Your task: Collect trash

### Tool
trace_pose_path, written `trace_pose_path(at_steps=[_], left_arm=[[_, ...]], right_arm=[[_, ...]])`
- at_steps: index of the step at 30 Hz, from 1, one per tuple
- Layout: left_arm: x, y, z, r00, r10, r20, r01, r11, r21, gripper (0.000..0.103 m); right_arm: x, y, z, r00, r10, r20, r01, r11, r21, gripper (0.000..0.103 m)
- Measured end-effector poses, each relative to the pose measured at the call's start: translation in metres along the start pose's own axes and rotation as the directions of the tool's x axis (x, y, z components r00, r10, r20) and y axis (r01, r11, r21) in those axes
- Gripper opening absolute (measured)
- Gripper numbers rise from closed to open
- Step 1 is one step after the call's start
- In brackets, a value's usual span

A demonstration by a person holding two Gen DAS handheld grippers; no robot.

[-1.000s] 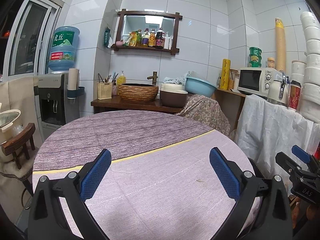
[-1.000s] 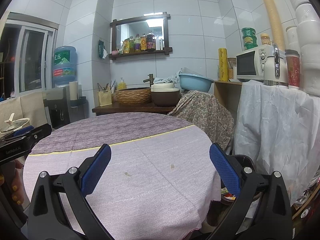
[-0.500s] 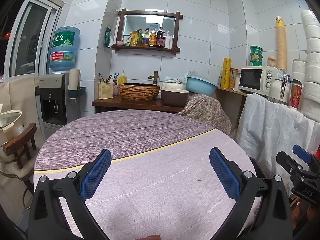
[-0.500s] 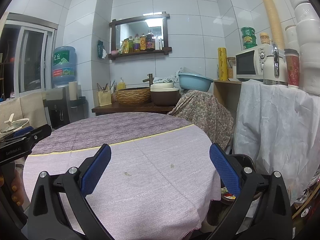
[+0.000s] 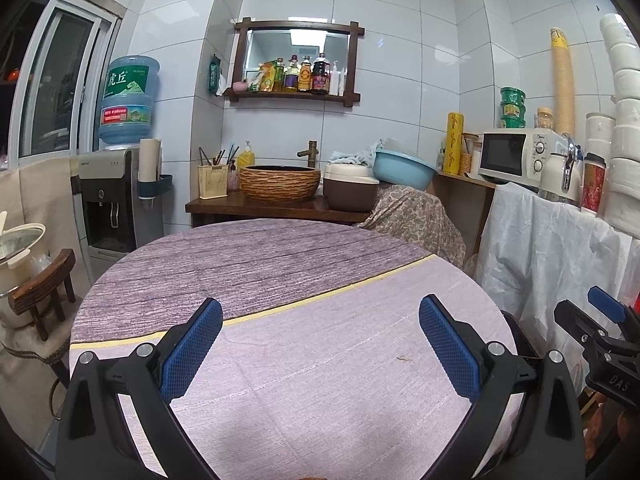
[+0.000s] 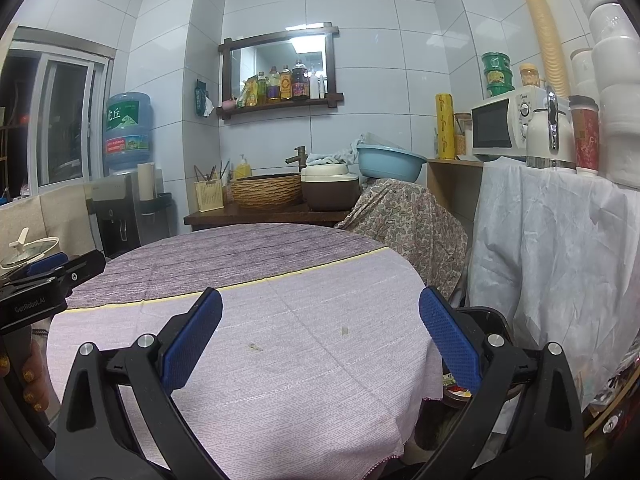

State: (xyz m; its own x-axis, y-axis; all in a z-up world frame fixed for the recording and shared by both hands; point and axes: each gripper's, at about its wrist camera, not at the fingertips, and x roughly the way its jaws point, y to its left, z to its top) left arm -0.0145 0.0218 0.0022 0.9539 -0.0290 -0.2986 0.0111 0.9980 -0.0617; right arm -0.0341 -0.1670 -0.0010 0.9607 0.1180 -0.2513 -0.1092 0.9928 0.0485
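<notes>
A round table (image 5: 280,264) under a purple cloth takes up both views. Two tiny scraps (image 6: 253,346) (image 6: 344,331) lie on its pale near half; in the left wrist view one speck (image 5: 400,358) shows. My left gripper (image 5: 320,320) hovers open over the cloth with nothing between its blue pads. My right gripper (image 6: 320,312) is open too, above the table's near right part. A black bin (image 6: 490,316) stands by the table's right edge with wrappers (image 6: 456,392) inside. Each gripper shows at the edge of the other's view (image 5: 600,332) (image 6: 48,280).
Behind the table a wooden counter (image 5: 256,208) carries a woven basin (image 5: 280,184) and a brown pot (image 5: 350,192). A water dispenser (image 5: 116,200) stands far left. A white-draped shelf (image 6: 560,240) with a microwave (image 6: 504,128) lines the right side. A small wooden stool (image 5: 40,300) stands at left.
Hardly anything: the left wrist view has drifted slightly, and both grippers stay open over the table.
</notes>
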Motion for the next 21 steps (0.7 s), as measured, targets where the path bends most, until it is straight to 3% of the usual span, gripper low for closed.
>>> trace_pose_path(at_steps=[21], left_arm=[[0.0049, -0.0040, 0.0003, 0.999, 0.022, -0.025, -0.022, 1.000, 0.006, 0.098]], right_arm=[[0.0015, 0.0012, -0.0015, 1.000, 0.000, -0.007, 0.000, 1.000, 0.009, 0.097]])
